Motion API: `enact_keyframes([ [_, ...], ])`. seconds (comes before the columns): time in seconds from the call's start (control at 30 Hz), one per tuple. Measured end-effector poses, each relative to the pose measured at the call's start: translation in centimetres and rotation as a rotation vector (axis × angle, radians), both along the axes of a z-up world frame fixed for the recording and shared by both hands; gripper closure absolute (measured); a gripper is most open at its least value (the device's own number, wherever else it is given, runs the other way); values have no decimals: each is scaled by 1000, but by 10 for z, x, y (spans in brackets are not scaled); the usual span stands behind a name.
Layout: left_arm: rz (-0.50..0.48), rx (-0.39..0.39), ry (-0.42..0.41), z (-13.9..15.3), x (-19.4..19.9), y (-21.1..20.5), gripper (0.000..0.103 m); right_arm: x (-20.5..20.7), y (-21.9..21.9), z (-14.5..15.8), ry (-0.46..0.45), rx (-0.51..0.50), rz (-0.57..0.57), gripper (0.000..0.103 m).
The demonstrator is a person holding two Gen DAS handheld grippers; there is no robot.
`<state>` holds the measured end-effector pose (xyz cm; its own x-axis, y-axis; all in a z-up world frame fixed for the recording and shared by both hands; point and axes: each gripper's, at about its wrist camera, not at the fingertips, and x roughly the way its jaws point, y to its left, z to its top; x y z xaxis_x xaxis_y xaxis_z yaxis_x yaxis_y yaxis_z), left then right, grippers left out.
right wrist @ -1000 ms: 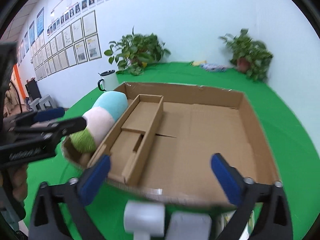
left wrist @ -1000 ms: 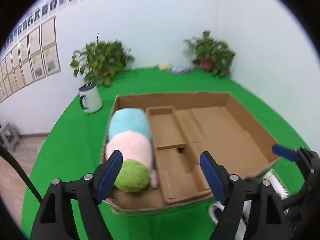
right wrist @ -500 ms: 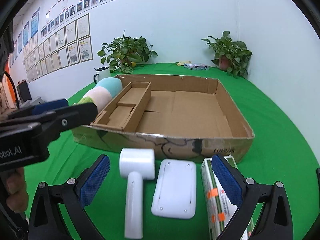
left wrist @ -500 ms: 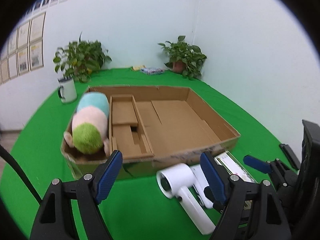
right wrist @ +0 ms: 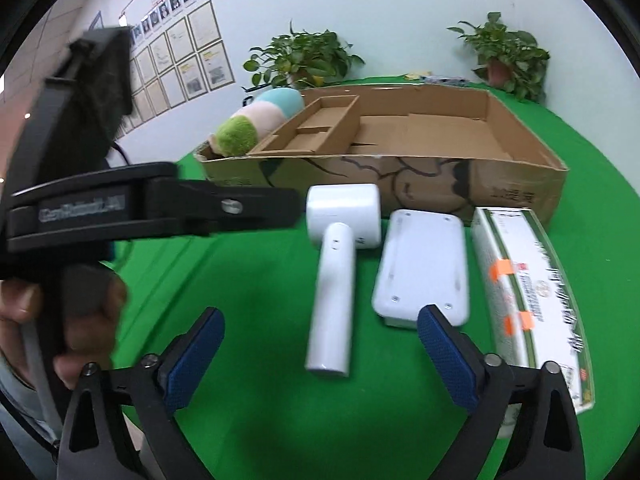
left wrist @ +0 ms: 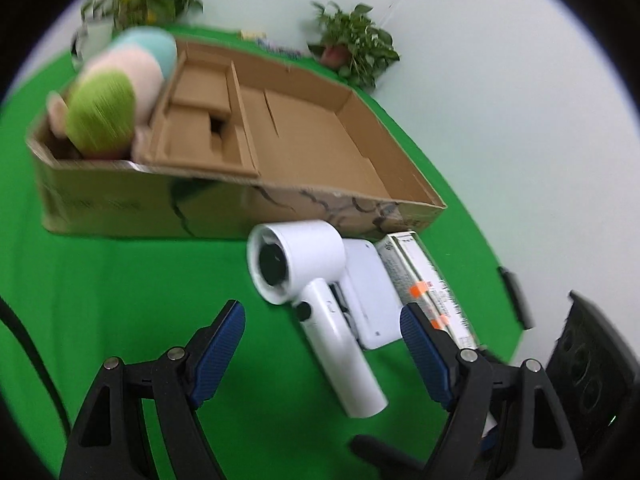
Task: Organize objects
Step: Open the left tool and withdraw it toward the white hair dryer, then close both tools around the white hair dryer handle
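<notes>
Both grippers stand with jaws apart and nothing between the pads: the left gripper (left wrist: 322,344) hovers over the handle of the white hair dryer (left wrist: 316,300), while the right gripper (right wrist: 320,356), whose jaws have just been closing a little, hangs above the lower end of that same handle. Just beside the hair dryer, away from the left gripper's side, lies a flat white case (right wrist: 422,268), and beyond the case a long green-and-white carton (right wrist: 532,292). All three rest on the green cloth (right wrist: 256,420). Behind the hair dryer sits the cardboard box (right wrist: 440,184), its large compartment bare, with a striped plush toy (right wrist: 256,120) in the narrow slot farthest from the carton.
</notes>
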<state>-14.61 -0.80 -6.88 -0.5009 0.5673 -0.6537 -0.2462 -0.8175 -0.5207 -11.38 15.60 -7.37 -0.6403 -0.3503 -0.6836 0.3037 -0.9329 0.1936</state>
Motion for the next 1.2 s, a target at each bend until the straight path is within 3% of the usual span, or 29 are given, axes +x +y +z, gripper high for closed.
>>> enact_keyframes([
  [0.03, -7, 14, -14, -3, -3, 1, 24, -2, -2, -3, -9, -6, 9, 16],
  [0.1, -25, 28, -43, -10, -11, 5, 25, -9, -8, -6, -20, 10, 11, 33],
  [0.2, -50, 50, -62, -17, -13, 10, 26, -16, -17, -13, -42, 32, 25, 50],
  [0.37, -108, 86, -112, -26, -7, 15, 40, -24, -26, -28, -97, 70, -1, 74],
  [0.53, -136, 84, -139, -32, 22, 18, 40, 4, -26, -32, -118, 73, 5, 75],
  [0.7, -104, 84, -151, -35, 14, 17, 40, 19, -26, -25, -156, 8, 9, 73],
  [0.83, -85, 81, -153, -36, -2, 14, 40, 3, -30, -12, -119, 30, -10, 62],
  [0.9, -91, 83, -171, -39, -8, 13, 48, -8, -33, -12, -128, 25, -13, 60],
  [0.93, -94, 87, -178, -40, -11, 13, 58, -14, -34, -14, -140, 23, -18, 60],
  [0.97, -95, 87, -185, -41, -12, 12, 62, -22, -28, -18, -151, 20, -24, 62],
  [1.0, -95, 85, -189, -44, -12, 11, 65, -25, -29, -21, -165, 24, -33, 73],
  [1.2, -141, 121, -193, -49, 22, 10, 65, 10, -28, -24, -140, 59, -28, 75],
])
